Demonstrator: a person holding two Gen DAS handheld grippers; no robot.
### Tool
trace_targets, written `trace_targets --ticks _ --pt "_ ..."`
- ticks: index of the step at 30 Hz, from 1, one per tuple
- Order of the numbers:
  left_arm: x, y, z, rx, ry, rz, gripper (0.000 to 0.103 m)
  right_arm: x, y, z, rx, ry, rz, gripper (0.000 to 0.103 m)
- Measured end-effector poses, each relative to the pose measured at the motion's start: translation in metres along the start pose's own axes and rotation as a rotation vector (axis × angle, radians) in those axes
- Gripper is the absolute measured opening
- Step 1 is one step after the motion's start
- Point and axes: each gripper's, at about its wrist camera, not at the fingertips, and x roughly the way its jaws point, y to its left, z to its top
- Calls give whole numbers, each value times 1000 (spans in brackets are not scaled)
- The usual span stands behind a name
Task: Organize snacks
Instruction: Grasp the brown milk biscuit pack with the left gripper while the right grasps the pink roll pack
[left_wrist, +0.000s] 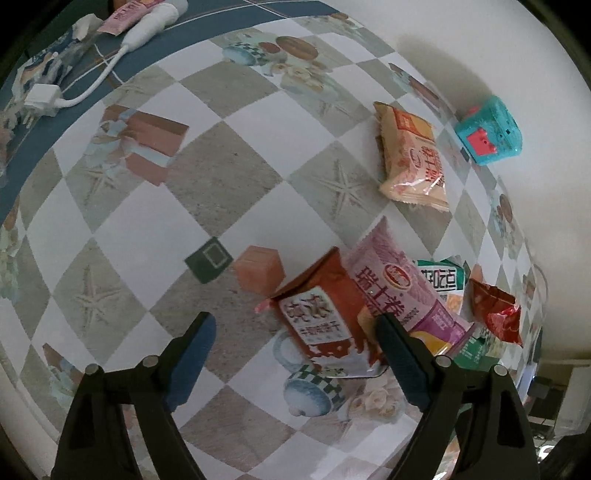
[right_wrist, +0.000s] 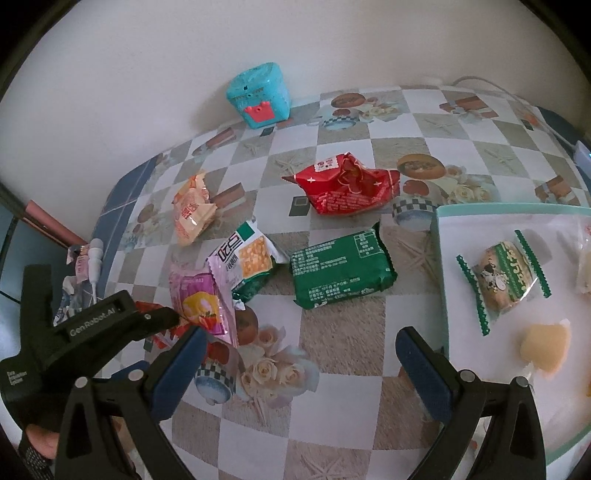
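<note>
Green rectangular foil packet (right_wrist: 341, 267) lies mid-table (right_wrist: 343, 354), just left of the pale tray's (right_wrist: 441, 258) left edge; crumpled red wrapper (right_wrist: 347, 190) behind it; turquoise cube toy (right_wrist: 258, 94) at the wall-side table edge.

Tray (right_wrist: 517, 214) cut off at right

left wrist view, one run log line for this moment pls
left tool: open, above red-brown snack pack | right tool: open, empty | tray: holds green-edged sweet

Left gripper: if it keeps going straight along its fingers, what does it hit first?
Most likely the brown-red snack packet, which lies between the open fingers of the left gripper, nearer one finger. The purple packet overlaps it alongside. Depth is hard to judge.
</note>
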Motion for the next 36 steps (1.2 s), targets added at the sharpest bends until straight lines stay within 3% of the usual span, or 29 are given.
trace_targets --ticks 5,11,22,36 --pt "5 -10 -3 22 11 -11 51 4 0 1 3 8 -3 103" --pt "7 -9 -3 35 10 12 44 5 0 1 6 8 -3 103" --pt "-1 14 15 2 -43 142 43 10 26 3 -42 -5 75 103" --pt "-18 43 30 5 -64 182 40 39 78 -2 -267 14 21 88"
